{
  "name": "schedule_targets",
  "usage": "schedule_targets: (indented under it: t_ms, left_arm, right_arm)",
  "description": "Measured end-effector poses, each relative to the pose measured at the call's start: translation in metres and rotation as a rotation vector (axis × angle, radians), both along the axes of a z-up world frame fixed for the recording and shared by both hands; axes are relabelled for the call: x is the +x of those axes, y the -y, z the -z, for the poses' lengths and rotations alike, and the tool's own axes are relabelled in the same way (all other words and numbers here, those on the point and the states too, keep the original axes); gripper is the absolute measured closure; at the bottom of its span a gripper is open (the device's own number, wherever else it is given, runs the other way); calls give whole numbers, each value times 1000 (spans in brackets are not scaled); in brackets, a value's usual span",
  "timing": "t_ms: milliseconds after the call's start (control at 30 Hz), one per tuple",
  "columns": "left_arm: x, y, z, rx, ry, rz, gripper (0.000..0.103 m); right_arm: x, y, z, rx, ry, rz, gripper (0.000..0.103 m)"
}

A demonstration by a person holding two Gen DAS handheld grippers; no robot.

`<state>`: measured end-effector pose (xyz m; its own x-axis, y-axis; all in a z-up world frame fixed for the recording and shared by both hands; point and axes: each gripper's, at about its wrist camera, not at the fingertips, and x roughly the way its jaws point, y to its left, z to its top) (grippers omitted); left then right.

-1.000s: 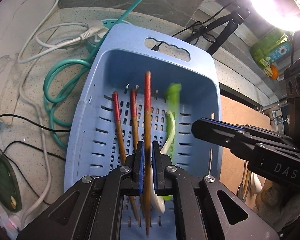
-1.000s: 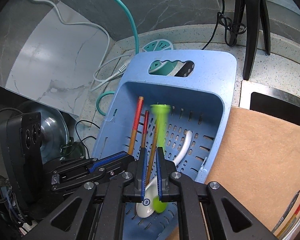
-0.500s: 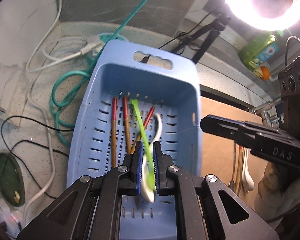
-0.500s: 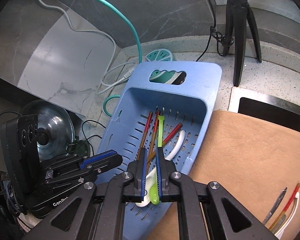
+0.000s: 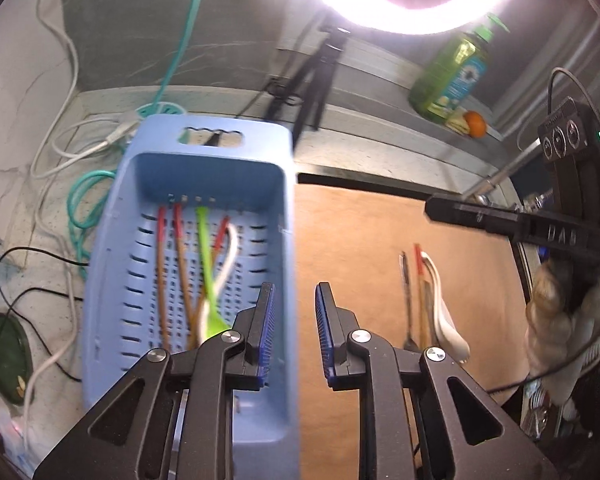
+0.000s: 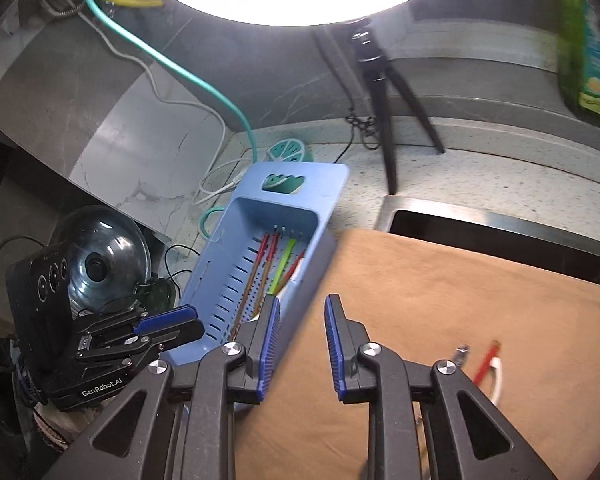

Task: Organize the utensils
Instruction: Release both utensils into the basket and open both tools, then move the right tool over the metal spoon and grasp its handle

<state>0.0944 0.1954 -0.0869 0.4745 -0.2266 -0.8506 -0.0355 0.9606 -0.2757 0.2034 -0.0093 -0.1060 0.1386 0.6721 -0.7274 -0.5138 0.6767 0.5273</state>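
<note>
Utensils (image 5: 204, 276) lay released in the blue basket (image 5: 112, 280); both grippers' fingers (image 5: 265, 312), just parted and empty, had lifted away, leaving the mat's three utensils (image 5: 424, 296).

A home kitchen, set up for filming. Speckled stone countertop (image 6: 480, 184) with grey marbled wall panels behind. Steel-rimmed sink (image 6: 500, 236) sunk into the counter, partly covered by a tan mat (image 5: 380, 240). Green bottle of dish soap (image 5: 454, 76) on a ledge, a small orange fruit (image 5: 476, 125) beside it. Glass pot lid (image 6: 100, 256) leaning at the left. Blue plastic drainer basket (image 5: 112, 280) holding chopsticks and spoons. Bright ring light (image 6: 300, 12) on a small black tripod (image 6: 384, 92), cables trailing over the counter.
</note>
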Motion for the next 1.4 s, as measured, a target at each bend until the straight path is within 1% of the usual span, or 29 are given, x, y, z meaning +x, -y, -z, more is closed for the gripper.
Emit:
schedule_targets:
  t_ms: [100, 133, 200, 267, 300, 400, 467, 500, 600, 767, 833, 867, 967, 1033, 1200, 1400]
  left_arm:
    - [-9, 22, 1, 14, 12, 31, 83]
    - [-11, 27, 2, 14, 13, 38, 78]
    - [-18, 39, 3, 21, 21, 52, 73]
    - [-23, 56, 5, 48, 28, 78, 72]
    - [-26, 66, 8, 63, 29, 94, 72]
    - [-34, 88, 16, 70, 20, 135, 71]
    - [-39, 102, 23, 63, 15, 151, 66]
    - [-42, 108, 27, 56, 10, 159, 64]
    - [-48, 128, 40, 49, -9, 190, 64]
    - [-54, 154, 62, 80, -37, 222, 63]
    - [-52, 160, 69, 70, -47, 222, 63]
    - [-52, 162, 71, 75, -25, 223, 63]
    - [-49, 169, 76, 102, -9, 231, 63]
    - [-49, 173, 81, 119, -7, 236, 63]
    - [-52, 174, 90, 119, -10, 244, 63]
    - [-51, 176, 96, 143, -7, 267, 63]
  right_arm:
    - [1, 28, -1, 2, -7, 19, 78]
    - [2, 36, 0, 3, -10, 24, 78]
    - [3, 51, 2, -1, -21, 28, 78]
    - [4, 63, 6, -1, -40, 33, 78]
    - [5, 69, 10, 0, -57, 35, 78]
    - [7, 79, 25, 0, -107, 37, 78]
    - [7, 82, 35, -9, -127, 27, 78]
    - [7, 82, 41, -13, -143, 22, 78]
    - [3, 79, 62, -20, -206, -5, 78]
    - [-6, 66, 86, -73, -241, -55, 78]
    - [-10, 59, 94, -94, -255, -71, 78]
    - [-11, 58, 98, -100, -260, -72, 78]
    - [-11, 54, 110, -112, -301, -65, 78]
    - [-12, 53, 114, -120, -309, -63, 78]
    - [-12, 51, 120, -144, -316, -60, 79]
    - [-12, 49, 128, -176, -333, -58, 79]
